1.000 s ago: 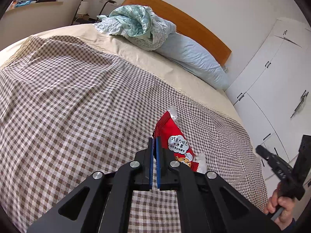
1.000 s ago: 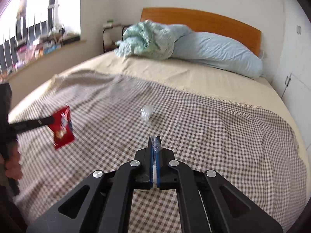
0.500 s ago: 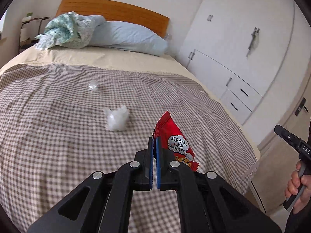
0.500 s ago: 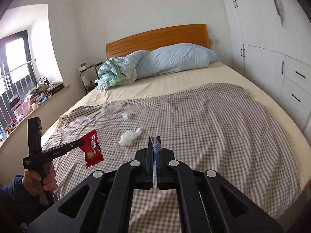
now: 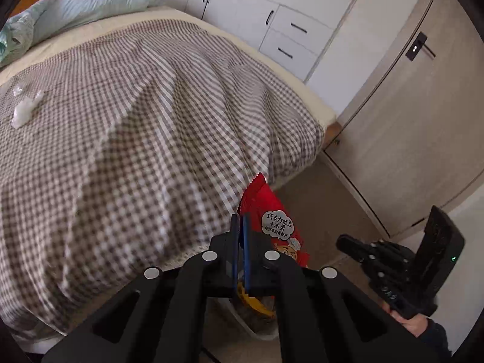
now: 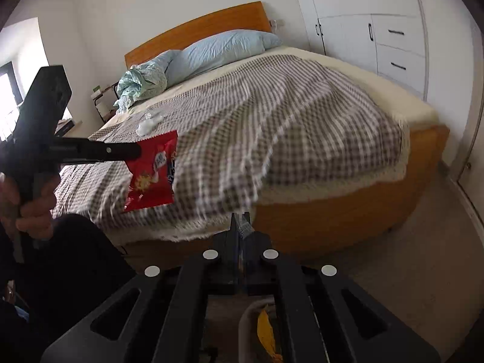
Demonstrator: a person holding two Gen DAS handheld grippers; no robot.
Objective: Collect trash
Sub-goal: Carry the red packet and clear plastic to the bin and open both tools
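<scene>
My left gripper [image 5: 240,220] is shut on a red snack wrapper [image 5: 267,208], which hangs past the foot corner of the bed. In the right wrist view the same left gripper [image 6: 137,150] holds the wrapper [image 6: 151,178] out in front of the checked blanket. My right gripper [image 6: 241,224] is shut on a small clear plastic scrap [image 6: 244,227] that sticks out at its tips. A pale bin [image 6: 243,311] with a yellow peel [image 6: 266,332] inside sits right beneath both grippers, mostly hidden by the fingers. A crumpled white tissue [image 5: 25,110] and a clear bit [image 5: 18,90] lie on the blanket.
The bed with its checked blanket [image 5: 136,136] fills the left; its wooden frame [image 6: 332,211] borders beige floor [image 6: 408,257]. White cupboards and drawers [image 5: 287,30] and a door [image 5: 408,106] stand to the right. A person's hand [image 6: 33,202] grips the left tool.
Both grippers have swung off the middle of the bed to its foot corner and tilted down, still carrying their trash. The floor, door and bin have come into view.
</scene>
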